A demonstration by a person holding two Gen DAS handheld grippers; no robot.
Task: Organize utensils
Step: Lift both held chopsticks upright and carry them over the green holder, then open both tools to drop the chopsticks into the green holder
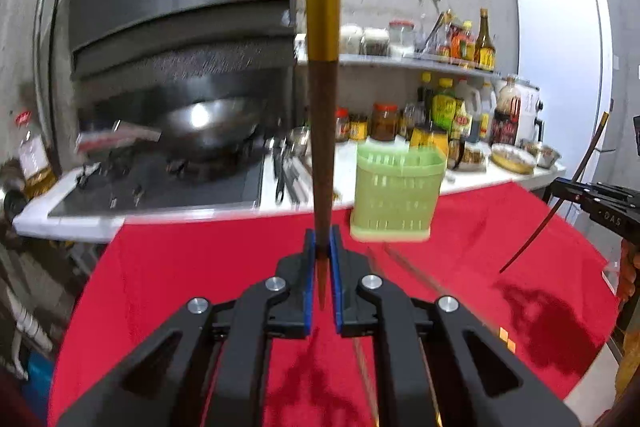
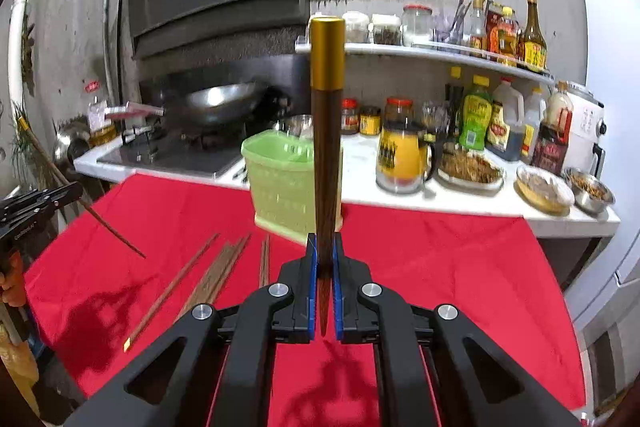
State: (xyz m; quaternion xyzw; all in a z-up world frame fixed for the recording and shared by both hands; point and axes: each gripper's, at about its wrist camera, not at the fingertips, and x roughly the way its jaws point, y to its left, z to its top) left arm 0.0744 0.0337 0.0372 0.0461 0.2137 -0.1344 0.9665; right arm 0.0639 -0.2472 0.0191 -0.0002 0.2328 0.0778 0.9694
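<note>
My left gripper [image 1: 323, 241] is shut on a brown chopstick [image 1: 322, 147] with a gold cap, which stands upright between the blue pads. My right gripper [image 2: 325, 247] is likewise shut on a gold-capped brown chopstick [image 2: 327, 147] held upright. A light green slotted utensil basket [image 1: 396, 197] [image 2: 282, 183] stands at the far edge of the red cloth [image 1: 200, 267] [image 2: 440, 267], just beyond and to the right of the left chopstick and behind the right one. Several more chopsticks [image 2: 218, 275] lie on the cloth left of my right gripper.
Behind the cloth runs a white counter [image 2: 440, 201] with a stove and wok [image 2: 222, 103], a yellow mug [image 2: 400, 159], food dishes [image 2: 544, 189] and many sauce bottles [image 2: 476, 119]. A shelf of jars [image 2: 440, 51] hangs above. A white fridge [image 1: 560, 59] stands at the right.
</note>
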